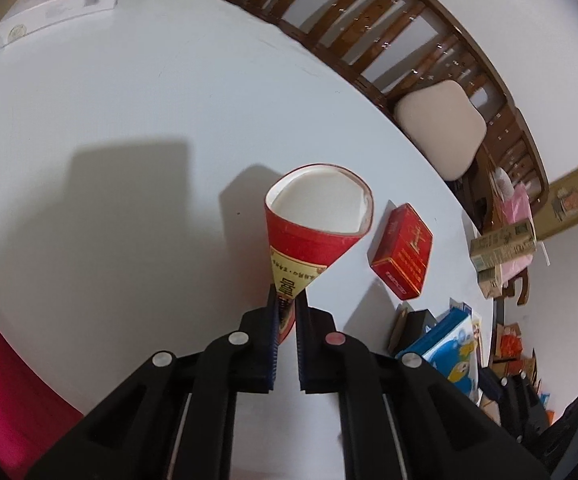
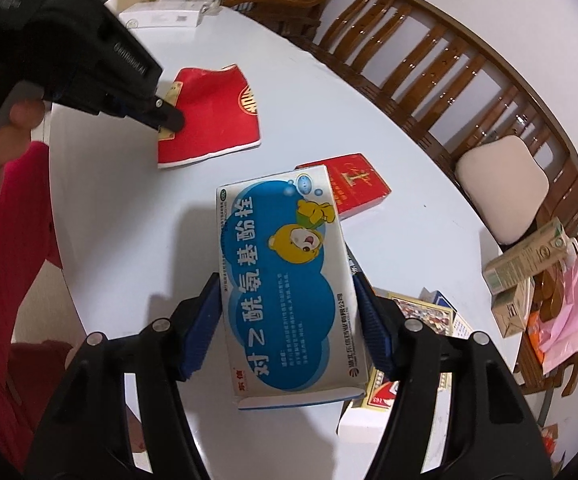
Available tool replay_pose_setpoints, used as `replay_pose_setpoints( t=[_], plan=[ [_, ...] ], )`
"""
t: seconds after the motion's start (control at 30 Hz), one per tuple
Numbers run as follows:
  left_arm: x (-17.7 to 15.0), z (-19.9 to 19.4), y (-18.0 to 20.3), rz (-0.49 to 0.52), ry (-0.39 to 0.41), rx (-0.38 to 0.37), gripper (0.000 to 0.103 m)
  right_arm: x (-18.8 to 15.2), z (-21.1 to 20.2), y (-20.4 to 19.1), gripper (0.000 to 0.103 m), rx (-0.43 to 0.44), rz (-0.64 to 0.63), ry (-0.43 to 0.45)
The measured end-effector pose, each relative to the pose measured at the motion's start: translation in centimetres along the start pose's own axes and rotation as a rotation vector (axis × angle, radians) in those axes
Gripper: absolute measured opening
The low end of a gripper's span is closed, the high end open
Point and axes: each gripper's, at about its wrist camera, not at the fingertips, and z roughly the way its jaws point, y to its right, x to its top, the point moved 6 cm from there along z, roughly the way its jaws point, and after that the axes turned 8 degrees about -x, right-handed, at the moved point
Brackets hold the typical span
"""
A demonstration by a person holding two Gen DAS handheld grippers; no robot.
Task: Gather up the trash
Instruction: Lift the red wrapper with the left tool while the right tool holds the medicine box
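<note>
My left gripper (image 1: 288, 300) is shut on the bottom end of a squashed red paper cup (image 1: 313, 224), whose open white mouth points away; the same cup (image 2: 213, 116) shows in the right wrist view with the left gripper (image 2: 167, 118) clamped on its end. My right gripper (image 2: 289, 292) is shut on a blue and white medicine box with a cartoon bear (image 2: 285, 280), held above the white table (image 2: 129, 208); the box also shows in the left wrist view (image 1: 447, 340). A red cigarette pack (image 1: 403, 252) lies on the table to the right of the cup, and shows beyond the medicine box (image 2: 359, 188).
Several small boxes and cards (image 2: 417, 312) lie under and right of the medicine box. A white carton (image 1: 57, 4) stands at the table's far edge. Wooden chairs with a cream cushion (image 2: 501, 184) ring the table. Green cartons (image 2: 525, 264) and a pink bag (image 2: 569, 300) sit at right.
</note>
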Motion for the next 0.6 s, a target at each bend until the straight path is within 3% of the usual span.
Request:
replay_pose_setpoints(
  t=[0.6],
  plan=[
    [-0.6, -1.3, 1.6, 0.223, 0.036, 0.044, 0.005, -0.4, -1.6, 2.1, 0.063, -0.046, 0.121, 0.012]
  ],
)
